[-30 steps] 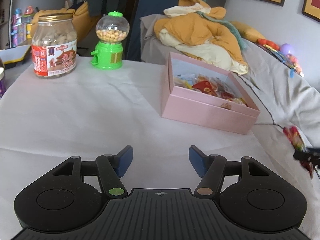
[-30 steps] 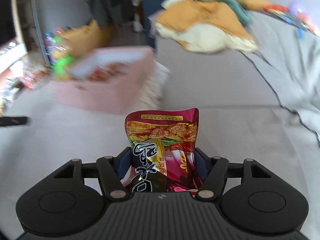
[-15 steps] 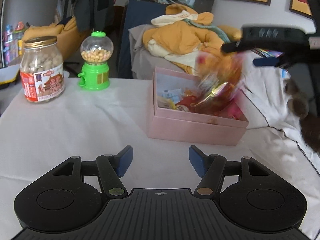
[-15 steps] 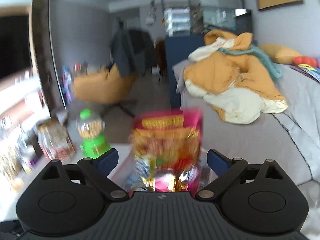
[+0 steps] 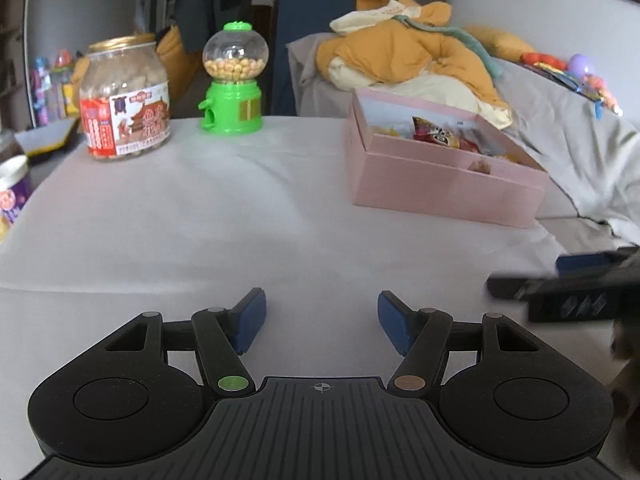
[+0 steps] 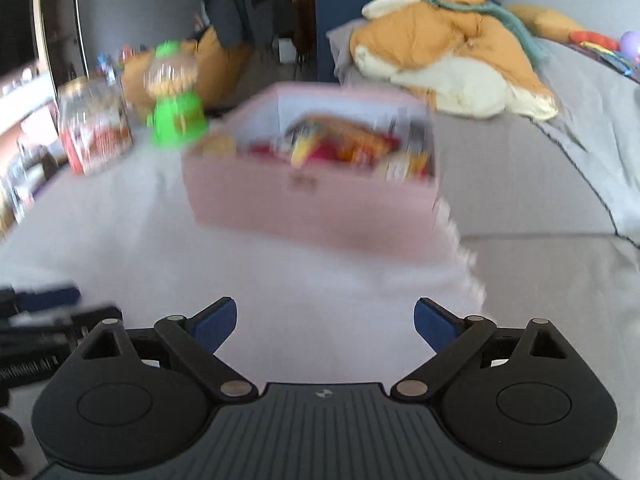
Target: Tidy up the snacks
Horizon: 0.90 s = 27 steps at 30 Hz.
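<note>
pink box point(image 6: 312, 208) blurred; snacks point(image 6: 340, 146) inside unclear

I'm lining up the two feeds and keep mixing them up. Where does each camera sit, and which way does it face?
Left wrist: sits on the left gripper, looking forward and down over the table to the jar, the dispenser and the pink box; its own open fingers show, and the right gripper's edge at right.
Right wrist: sits on the right gripper, facing the blurred pink box; its own open, empty fingers show.
Shared: box, jar, dispenser, table, bed.
</note>
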Motion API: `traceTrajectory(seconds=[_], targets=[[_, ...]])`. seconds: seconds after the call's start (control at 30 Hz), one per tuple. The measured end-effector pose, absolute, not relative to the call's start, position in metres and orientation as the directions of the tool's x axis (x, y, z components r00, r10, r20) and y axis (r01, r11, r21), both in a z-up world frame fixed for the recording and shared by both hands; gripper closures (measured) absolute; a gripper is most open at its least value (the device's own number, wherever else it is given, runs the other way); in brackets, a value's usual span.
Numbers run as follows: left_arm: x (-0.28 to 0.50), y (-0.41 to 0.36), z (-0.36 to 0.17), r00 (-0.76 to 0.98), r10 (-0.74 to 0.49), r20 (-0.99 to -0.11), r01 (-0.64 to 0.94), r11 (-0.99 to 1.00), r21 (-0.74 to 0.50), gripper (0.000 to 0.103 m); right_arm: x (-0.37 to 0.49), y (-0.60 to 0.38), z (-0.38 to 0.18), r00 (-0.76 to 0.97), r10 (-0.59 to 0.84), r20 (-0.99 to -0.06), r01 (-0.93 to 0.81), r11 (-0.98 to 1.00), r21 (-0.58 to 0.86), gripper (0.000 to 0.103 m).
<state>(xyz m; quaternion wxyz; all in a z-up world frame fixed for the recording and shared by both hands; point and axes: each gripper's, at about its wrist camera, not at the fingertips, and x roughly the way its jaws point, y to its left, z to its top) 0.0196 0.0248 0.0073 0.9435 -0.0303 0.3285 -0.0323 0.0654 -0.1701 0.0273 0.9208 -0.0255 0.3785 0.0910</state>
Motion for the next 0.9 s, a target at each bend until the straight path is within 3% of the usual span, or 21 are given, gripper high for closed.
traceTrajectory(seconds=[0.2, 0.3, 0.5, 0.9], targets=[[0.022, 0.005, 0.003, 0.792, -0.015, -0.611, 0.043, 0.999, 0.030, 0.033, 0.065, -0.160, 0.011, 0.705, 0.096, -0.703, -0.166, 0.986, -0.032, 0.000], [0.025, 0.006, 0.002, 0.792, -0.010, -0.610, 0.032, 0.999, 0.024, 0.032, 0.066, -0.170, 0.009, 0.695, 0.131, -0.707, -0.148, 0.988, 0.039, 0.000], [0.030, 0.000, 0.002, 0.793, 0.017, -0.609, 0.018, 0.999, 0.051, 0.030, 0.053, -0.165, 0.003, 0.755, 0.114, -0.646, -0.155, 0.988, -0.007, 0.000], [0.030, 0.002, 0.002, 0.793, 0.014, -0.609, 0.019, 0.999, 0.048, 0.030, 0.057, -0.168, 0.003, 0.749, 0.130, -0.650, -0.152, 0.988, 0.023, 0.000]])
